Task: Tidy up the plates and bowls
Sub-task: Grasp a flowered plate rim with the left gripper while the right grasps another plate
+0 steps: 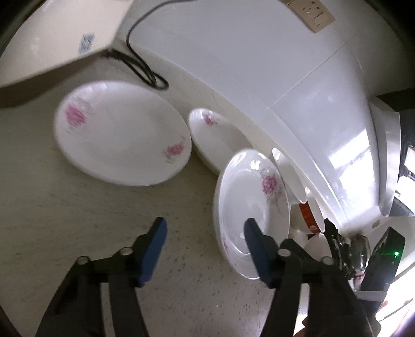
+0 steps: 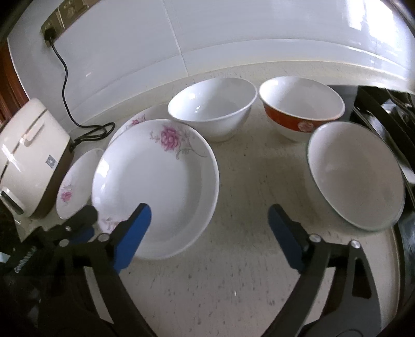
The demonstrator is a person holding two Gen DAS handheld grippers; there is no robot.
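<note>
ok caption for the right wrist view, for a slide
Open right gripper hovers over the counter between a floral plate and three bowls.

My left wrist view looks low across the table (image 1: 77, 207) toward the wall; my right faces it squarely; both share the flowered plate (image 1: 249, 207) (image 2: 155, 186)

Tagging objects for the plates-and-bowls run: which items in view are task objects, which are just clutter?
Task objects:
- three floral plates: near one, one behind it, one at left
- plain white bowl
- red-banded bowl
- dark-rimmed bowl

Clutter:
- beige appliance
- its black cord
- wall socket
- black rack at right
</note>
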